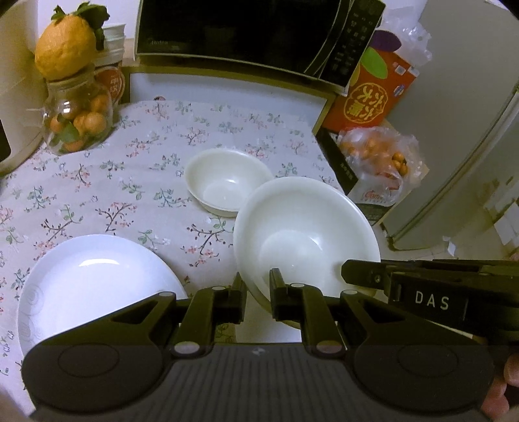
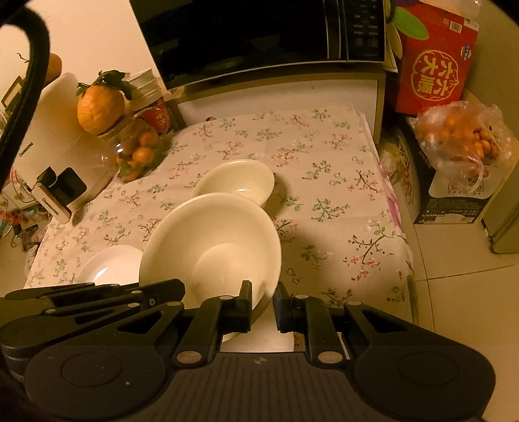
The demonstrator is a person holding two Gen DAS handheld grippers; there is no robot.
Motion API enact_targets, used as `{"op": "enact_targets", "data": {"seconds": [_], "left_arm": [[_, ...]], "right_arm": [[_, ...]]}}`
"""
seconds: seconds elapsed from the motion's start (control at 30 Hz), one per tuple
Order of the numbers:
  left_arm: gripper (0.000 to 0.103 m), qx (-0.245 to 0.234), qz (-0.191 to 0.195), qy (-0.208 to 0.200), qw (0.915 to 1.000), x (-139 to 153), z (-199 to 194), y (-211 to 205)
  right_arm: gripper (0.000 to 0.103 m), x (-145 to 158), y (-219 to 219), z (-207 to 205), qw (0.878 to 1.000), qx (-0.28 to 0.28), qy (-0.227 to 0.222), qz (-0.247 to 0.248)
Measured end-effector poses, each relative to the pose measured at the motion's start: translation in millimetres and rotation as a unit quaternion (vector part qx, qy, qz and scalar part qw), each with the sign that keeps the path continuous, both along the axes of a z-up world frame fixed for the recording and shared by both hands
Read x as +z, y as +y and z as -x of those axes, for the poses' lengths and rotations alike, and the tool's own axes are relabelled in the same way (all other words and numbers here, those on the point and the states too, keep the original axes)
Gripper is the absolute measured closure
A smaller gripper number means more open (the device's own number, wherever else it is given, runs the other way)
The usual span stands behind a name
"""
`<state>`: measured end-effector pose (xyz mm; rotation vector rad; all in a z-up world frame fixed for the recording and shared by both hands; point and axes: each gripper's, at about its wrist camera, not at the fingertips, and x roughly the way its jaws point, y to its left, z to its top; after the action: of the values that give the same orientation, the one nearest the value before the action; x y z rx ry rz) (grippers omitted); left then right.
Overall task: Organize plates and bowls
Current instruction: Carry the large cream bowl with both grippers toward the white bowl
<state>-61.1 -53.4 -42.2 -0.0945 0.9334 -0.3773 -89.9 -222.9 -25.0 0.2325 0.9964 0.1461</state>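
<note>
A large white bowl (image 1: 305, 227) is held above the floral tablecloth (image 1: 129, 168) by both grippers. My left gripper (image 1: 258, 282) is shut on its near left rim. My right gripper (image 2: 262, 293) is shut on its near right rim; the bowl shows in the right wrist view (image 2: 211, 240) too. A small white bowl (image 1: 227, 181) stands on the cloth just behind it, also in the right wrist view (image 2: 236, 178). A white plate (image 1: 94, 279) lies at the front left, partly hidden in the right wrist view (image 2: 110, 264).
A microwave (image 1: 240, 29) stands at the back. A glass jar of oranges (image 1: 78, 113) with a big orange on top is at the back left. A red box (image 1: 376, 91) and a bag of oranges (image 1: 382, 155) sit beyond the table's right edge.
</note>
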Motion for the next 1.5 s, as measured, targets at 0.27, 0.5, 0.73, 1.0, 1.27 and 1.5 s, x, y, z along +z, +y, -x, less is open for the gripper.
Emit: {"op": "enact_targets", "data": {"seconds": [0.27, 0.5, 0.73, 1.0, 1.27, 1.5], "left_arm": [[0.09, 0.005, 0.011, -0.007, 0.9999, 5, 4, 2], [0.09, 0.002, 0.022, 0.007, 0.9997, 0, 5, 2], [0.09, -0.01, 0.012, 0.0, 0.9999, 0, 9, 0], [0.089, -0.026, -0.001, 0.012, 0.9996, -10, 17, 2], [0.086, -0.037, -0.039, 0.011, 0.9985, -19, 26, -4], [0.085, -0.041, -0.047, 0.017, 0.9979, -22, 27, -4]], "right_arm": [[0.089, 12, 2, 4, 1.0, -0.002, -0.013, 0.004], [0.09, 19, 2, 12, 1.0, 0.004, -0.017, 0.009], [0.09, 12, -1, 12, 1.0, 0.001, -0.012, 0.007], [0.09, 1, -5, 17, 1.0, 0.01, 0.012, -0.005], [0.089, -9, 5, 22, 0.999, 0.026, 0.03, 0.004], [0.089, -10, 5, 27, 0.999, 0.036, 0.039, 0.0]]}}
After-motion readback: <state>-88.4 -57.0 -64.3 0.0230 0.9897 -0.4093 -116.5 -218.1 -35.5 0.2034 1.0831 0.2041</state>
